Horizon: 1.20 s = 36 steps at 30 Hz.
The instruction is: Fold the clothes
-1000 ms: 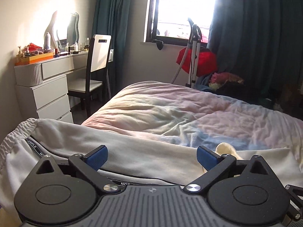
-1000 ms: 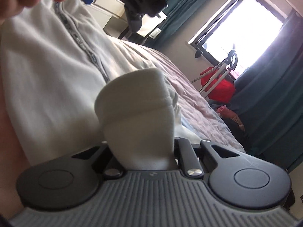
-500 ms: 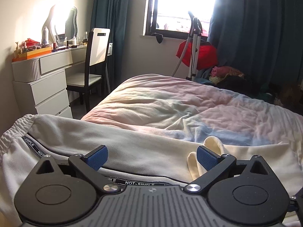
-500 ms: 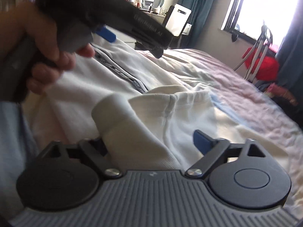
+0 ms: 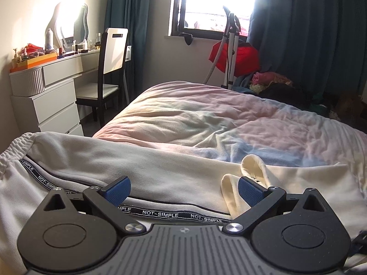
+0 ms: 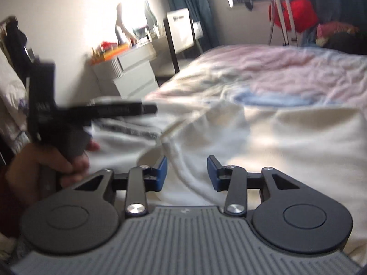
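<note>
- left gripper [image 5: 184, 187] hovering over white pants [image 5: 160, 174] on bed [image 5: 206, 119], jaws gaping wide, empty
- right gripper [image 6: 187, 171] sitting w/ jaws apart over cream cloth [image 6: 298, 137], gripping nothing

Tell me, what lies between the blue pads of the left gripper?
In the left wrist view, the open left gripper has only white sweatpants between its pads, ribbed fabric above the NOT-SIMPLE tape.

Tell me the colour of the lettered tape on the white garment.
Black tape with white lettering, clearest in the left wrist view.
</note>
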### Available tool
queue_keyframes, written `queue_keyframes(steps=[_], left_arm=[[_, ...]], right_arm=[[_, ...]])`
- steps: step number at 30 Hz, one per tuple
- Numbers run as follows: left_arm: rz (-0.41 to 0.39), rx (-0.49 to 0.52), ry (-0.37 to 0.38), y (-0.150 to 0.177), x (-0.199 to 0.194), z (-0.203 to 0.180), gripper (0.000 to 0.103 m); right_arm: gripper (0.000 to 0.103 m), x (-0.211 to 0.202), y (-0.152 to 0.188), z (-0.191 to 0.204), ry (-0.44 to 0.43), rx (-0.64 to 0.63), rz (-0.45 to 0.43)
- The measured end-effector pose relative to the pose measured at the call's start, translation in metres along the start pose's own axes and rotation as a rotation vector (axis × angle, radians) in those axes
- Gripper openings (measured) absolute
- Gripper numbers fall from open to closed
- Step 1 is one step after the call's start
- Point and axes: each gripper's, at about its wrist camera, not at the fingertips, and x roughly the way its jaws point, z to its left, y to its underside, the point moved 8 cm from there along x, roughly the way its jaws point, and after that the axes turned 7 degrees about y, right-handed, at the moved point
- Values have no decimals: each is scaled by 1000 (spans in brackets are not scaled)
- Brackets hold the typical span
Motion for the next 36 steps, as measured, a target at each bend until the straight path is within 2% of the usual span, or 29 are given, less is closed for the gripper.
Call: queue_keyframes(steps=[1, 4, 5, 10, 14, 18, 20, 23, 25, 26, 28, 29, 31, 33, 36], left_arm=[[1, -2, 10, 0, 0, -2, 101], [-6, -3, 72, 2, -7, -8, 101], [-7, -5, 97, 3, -10, -11, 101], [-3, -16, 204, 15, -28, -19, 96], [1, 16, 265, 23, -41, -32, 93], [68, 65, 377, 37, -42, -54, 87], [98, 105, 406, 46, -40, -66, 84], [143, 192, 397, 59, -33, -83, 69], [177, 259, 373, 71, -25, -92, 53], [192, 286, 364, 76, -22, -96, 48], [199, 326, 339, 80, -19, -100, 23], [194, 331, 327, 79, -19, -101, 20], [174, 308, 313, 70, -25, -99, 10], [163, 259, 314, 60, -31, -97, 8], [226, 42, 362, 51, -39, -80, 8]], right_arm=[[42, 8, 11, 7, 34, -67, 25], [42, 20, 31, 31, 143, -292, 27], [42, 19, 30, 35, 156, -314, 22], [41, -9, 12, 25, 164, -241, -62], [41, -36, -18, 0, 255, -203, -185], [41, -34, -24, -37, 332, -111, -163], [41, -31, -25, -55, 369, -68, -141], [41, -22, -20, -71, 388, -14, -104], [41, -18, -17, -74, 389, 7, -93], [41, -16, -16, -75, 390, 18, -87], [41, -14, -15, -76, 411, 12, -86], [41, -13, -14, -78, 419, 11, -84], [41, -13, -12, -82, 429, 20, -80], [41, -15, -11, -88, 434, 42, -80], [41, -17, -9, -97, 443, 75, -79]])
